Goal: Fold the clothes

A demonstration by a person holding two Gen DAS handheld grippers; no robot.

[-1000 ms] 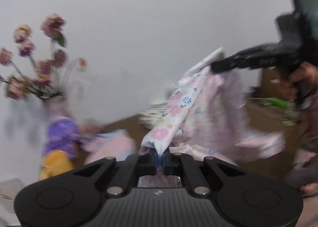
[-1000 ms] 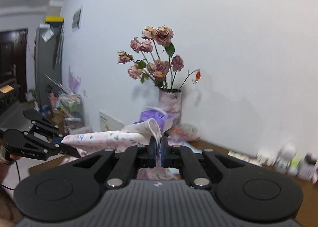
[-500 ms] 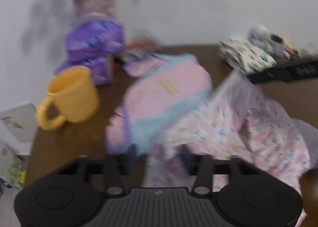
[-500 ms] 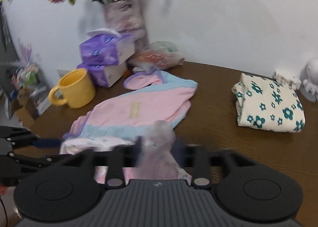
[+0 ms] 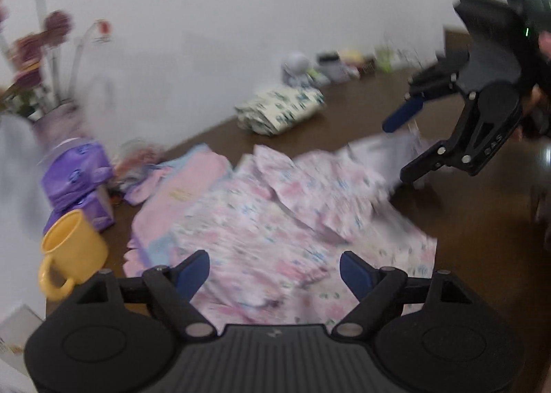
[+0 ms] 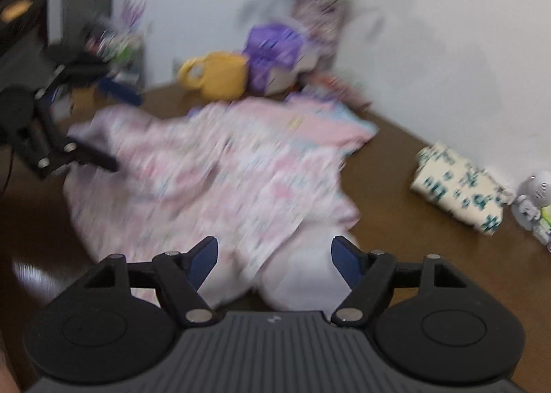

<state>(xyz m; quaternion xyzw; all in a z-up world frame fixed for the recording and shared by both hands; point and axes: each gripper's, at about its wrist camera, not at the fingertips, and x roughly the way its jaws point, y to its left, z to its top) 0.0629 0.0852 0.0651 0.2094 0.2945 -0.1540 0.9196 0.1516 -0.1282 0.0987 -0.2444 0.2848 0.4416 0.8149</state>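
Three garments, the floral garment (image 5: 275, 217) topmost, lie below two released hand-held grippers, left (image 5: 274, 270) and right (image 6: 274, 257).

A home: flower vase (image 5: 51, 124), yellow mug (image 5: 70, 251), clothes on wooden table (image 5: 482, 220)

Left gripper (image 5: 274, 270): jaws spread wide, blue pads (image 5: 193, 270) well apart, nothing clamped, aimed forward and down. Right gripper (image 6: 274, 260): jaws likewise spread wide, nothing held between its pads (image 6: 346, 264). Seen from the left wrist, right gripper raised off to the right, tilted downward, partly blurred.
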